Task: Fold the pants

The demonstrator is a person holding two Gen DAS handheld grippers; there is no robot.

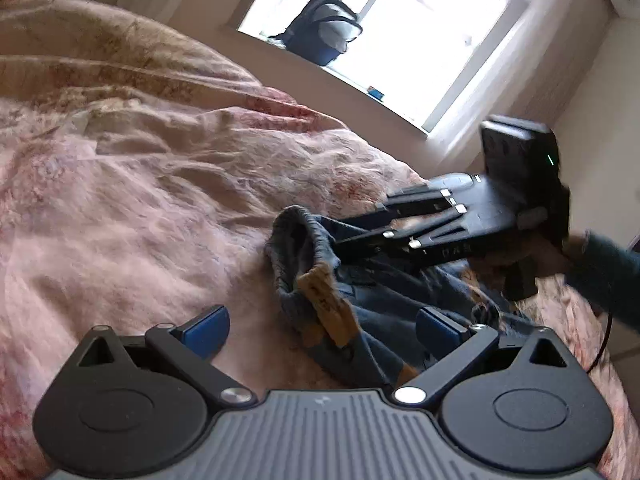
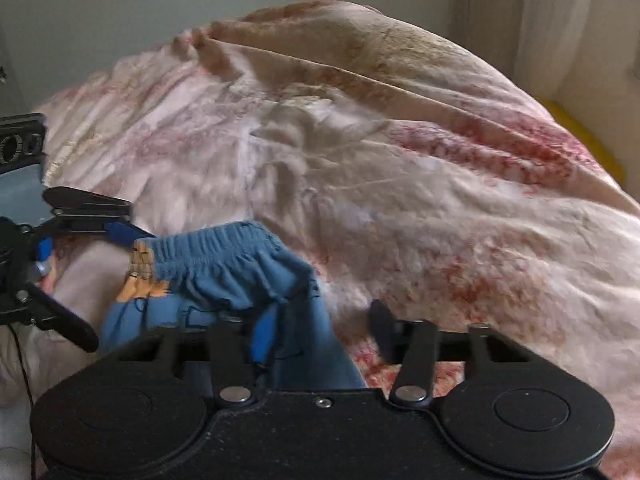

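Small blue pants with orange patches and a gathered elastic waistband lie bunched on the bed; they also show in the right wrist view. My left gripper is open, its blue pads either side of the pants' near edge, not gripping. My right gripper is open, one blue pad under the cloth, the other finger on the blanket. In the left wrist view the right gripper reaches in from the right over the waistband. In the right wrist view the left gripper sits at the left edge beside the waistband.
A rumpled pink floral blanket covers the bed. A window with a dark backpack on its sill lies behind. The bed's edge falls off at right, near the wall. A yellow item shows beyond the bed.
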